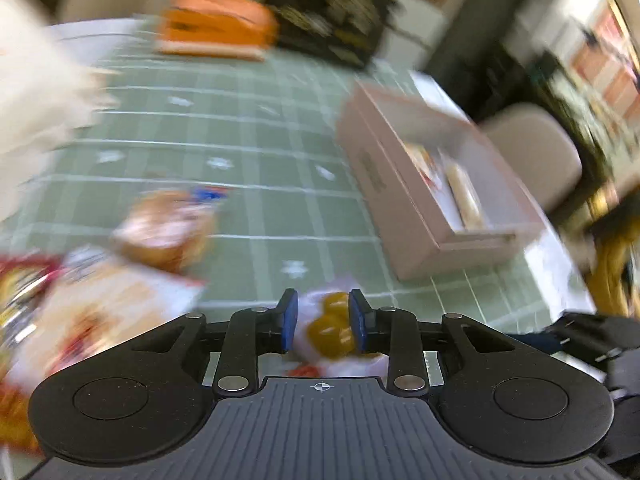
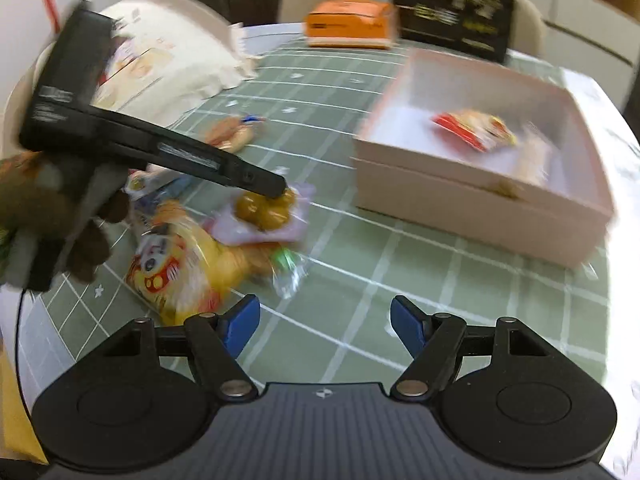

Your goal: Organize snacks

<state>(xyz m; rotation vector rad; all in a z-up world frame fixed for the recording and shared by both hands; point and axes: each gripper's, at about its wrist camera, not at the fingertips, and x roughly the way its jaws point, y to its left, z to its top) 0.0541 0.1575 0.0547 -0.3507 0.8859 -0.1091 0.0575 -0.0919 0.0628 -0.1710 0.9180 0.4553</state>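
My left gripper (image 1: 323, 322) pinches olive packet (image 1: 332, 332): light, crinkly, slippery film; grip firm across lumpy middle. Right gripper (image 2: 325, 322) wide open, empty. Pink box (image 2: 480, 196) near.

Even, bright indoor light; soft shadows. Heavy motion blur smears the tablecloth (image 1: 256, 184) and packets; grippers stay sharp. Fisheye bends the table's edges; mild glare far right.

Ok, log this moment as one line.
left gripper: shut on olive pack | right gripper: open, empty | pink box: two snacks inside | table: snacks left
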